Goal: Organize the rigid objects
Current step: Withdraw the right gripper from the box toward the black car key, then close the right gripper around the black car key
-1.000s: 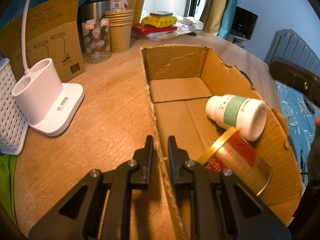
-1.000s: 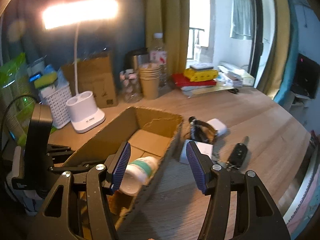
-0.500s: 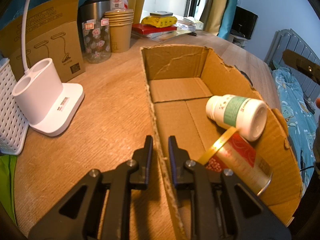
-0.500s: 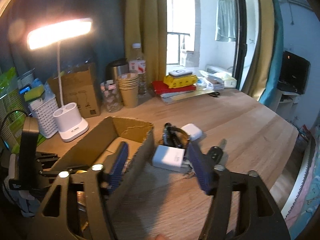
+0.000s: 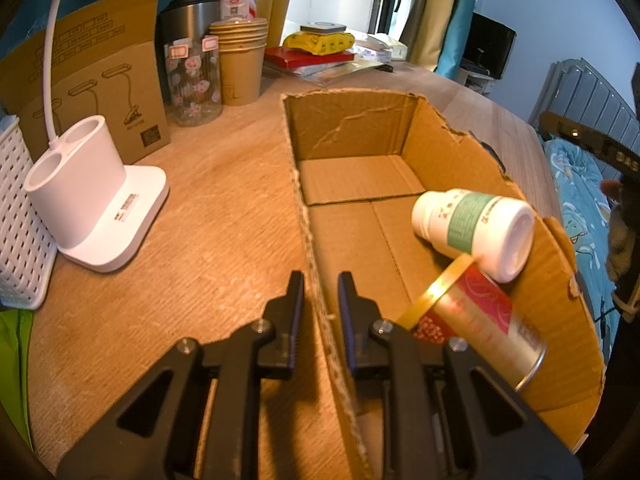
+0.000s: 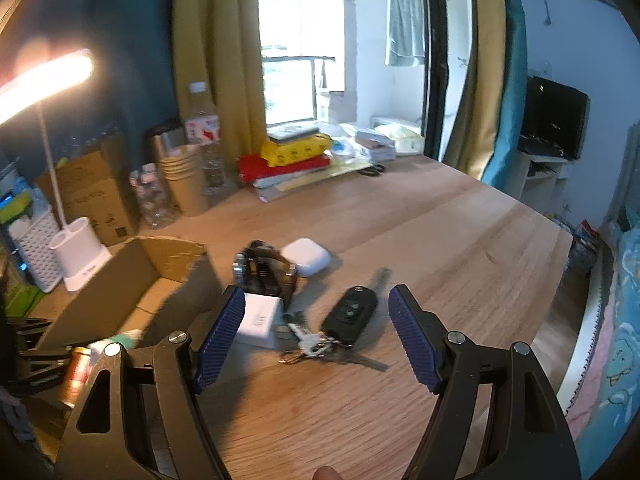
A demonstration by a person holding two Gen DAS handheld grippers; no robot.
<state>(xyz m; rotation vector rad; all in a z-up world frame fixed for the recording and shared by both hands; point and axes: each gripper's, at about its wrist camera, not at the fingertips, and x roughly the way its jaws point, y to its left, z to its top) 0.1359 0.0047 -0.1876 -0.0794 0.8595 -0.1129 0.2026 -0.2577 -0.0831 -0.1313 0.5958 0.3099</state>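
Left wrist view: left tongs (image 5: pixel 320 296) clamped on the near left wall of the box (image 5: pixel 352 136), one finger outside, one inside; no shift from a second ago. Box sits open on the table (image 5: pixel 224 216). Inside it, at the near right, a white bottle (image 5: pixel 472 228) lies on its side, resting against a red-and-gold can (image 5: pixel 476 320), also on its side and leaning on the right wall; both lie as before. White lamp base (image 5: pixel 100 200) stands left of the box, apart from it; paper cups (image 5: pixel 240 64) and a jar (image 5: pixel 194 80) beyond. The dark shape at the right edge of the frame a second ago has drawn back toward the far right, now only a strip by the bed. Right wrist view: right tongs (image 6: pixel 316 332) stand wide apart with nothing between the pads; jaws have just been opening. A second ago they hung over the box's right wall with the bottle under the left finger; now they sit over bare table right of the box, view blurred. Ahead of them lie a key fob (image 6: pixel 352 312) with keys (image 6: pixel 312 344), between the fingertips in the view but on the table, not touched. A white block (image 6: pixel 260 320) is just beside the left finger, a watch (image 6: pixel 264 268) behind it, a white case (image 6: pixel 306 256) beyond that. Box, bottle and can show at lower left.
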